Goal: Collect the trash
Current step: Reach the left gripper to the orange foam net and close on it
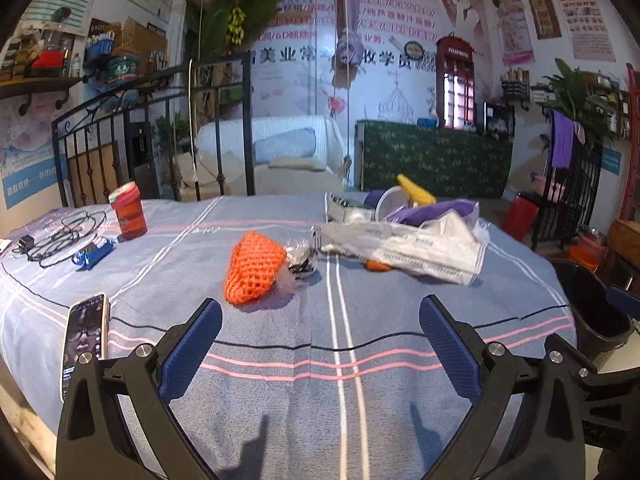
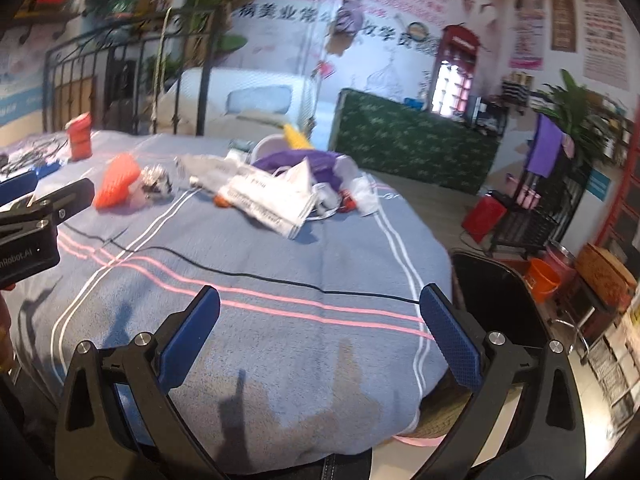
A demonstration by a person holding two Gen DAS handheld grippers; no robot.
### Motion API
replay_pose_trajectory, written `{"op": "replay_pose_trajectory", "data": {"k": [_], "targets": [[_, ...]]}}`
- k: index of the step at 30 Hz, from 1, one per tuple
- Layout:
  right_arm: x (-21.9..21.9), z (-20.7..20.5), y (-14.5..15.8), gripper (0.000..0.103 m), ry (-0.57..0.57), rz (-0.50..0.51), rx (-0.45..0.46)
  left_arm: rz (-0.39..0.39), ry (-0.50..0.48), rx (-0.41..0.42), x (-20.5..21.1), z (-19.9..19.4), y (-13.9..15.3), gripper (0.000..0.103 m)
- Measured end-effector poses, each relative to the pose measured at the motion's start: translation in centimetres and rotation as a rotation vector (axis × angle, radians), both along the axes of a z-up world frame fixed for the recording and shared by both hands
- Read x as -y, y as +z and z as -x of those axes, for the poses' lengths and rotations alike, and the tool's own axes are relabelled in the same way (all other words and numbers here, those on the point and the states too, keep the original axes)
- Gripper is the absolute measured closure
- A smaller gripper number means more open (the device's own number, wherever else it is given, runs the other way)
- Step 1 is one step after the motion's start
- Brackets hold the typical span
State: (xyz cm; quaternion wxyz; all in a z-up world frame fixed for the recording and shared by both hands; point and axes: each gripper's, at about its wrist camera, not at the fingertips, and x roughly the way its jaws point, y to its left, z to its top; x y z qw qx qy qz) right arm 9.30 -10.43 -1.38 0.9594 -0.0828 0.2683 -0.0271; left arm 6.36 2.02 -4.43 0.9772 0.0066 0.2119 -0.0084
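Now both grippers are hovering low over the near part of the blue striped tablecloth [image 1: 280, 400], pointing forward toward the trash heaped farther back on it. The left gripper [image 1: 320, 344] is sitting level with its blue-padded fingers [image 1: 192, 352] spread wide, gripping nothing; the cloth is showing bare between them. The right gripper [image 2: 320, 336] is likewise gaping wide and carrying nothing, tilting a little as it is reaching over the cloth's near right edge, with a black bin [image 2: 500, 312] standing just beyond that edge, off the cloth. In the right wrist view the left tool's black body is poking in from the left side of the cloth. The trash is lying well ahead of both tools: an orange foam fruit net [image 1: 252, 272] is resting near the cloth's middle, touching a crumpled clear wrapper [image 1: 300, 264] on its right, and farther right a printed white plastic bag [image 1: 424, 248] is sprawling in front of purple plastic [image 1: 428, 210], a white cup [image 1: 390, 200] and something yellow [image 1: 416, 190]. Toward the cloth's far left, a red-orange cup [image 1: 128, 212] is standing upright beside a blue packet [image 1: 94, 254] and coiled black cables [image 1: 64, 236]. A smartphone [image 1: 84, 340] with a lit screen is lying at the cloth's near left edge, just beside the left gripper.
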Motion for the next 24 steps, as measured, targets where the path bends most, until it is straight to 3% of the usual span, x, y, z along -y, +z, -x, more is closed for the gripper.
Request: {"op": "replay_pose_trajectory", "data": {"k": [3, 8, 14, 19, 24], "targets": [[-0.1, -2.0, 0.1, 0.005, 0.051, -0.03, -0.04, -0.019, 0.014, -0.059, -1.0, -1.4, -0.3, 0.005], [-0.6, -6.4, 0.1, 0.005, 0.12, -0.061, -0.117, 0.014, -0.015, -0.15, -3.0, -4.2, -0.3, 0.005], [-2.0, -9.9, 0.3, 0.005, 0.207, -0.039, -0.173, -0.09, -0.031, -0.212, -4.3, -8.1, -0.1, 0.006], [-2.5, -11.0, 0.4, 0.005, 0.212, -0.049, -0.177, -0.125, -0.062, -0.294, -5.2, -11.9, -0.6, 0.016], [-2.2, -10.9, 0.4, 0.005, 0.202, -0.059, -0.19, -0.001, -0.088, -0.377, -7.4, -14.4, -1.3, 0.03]]}}
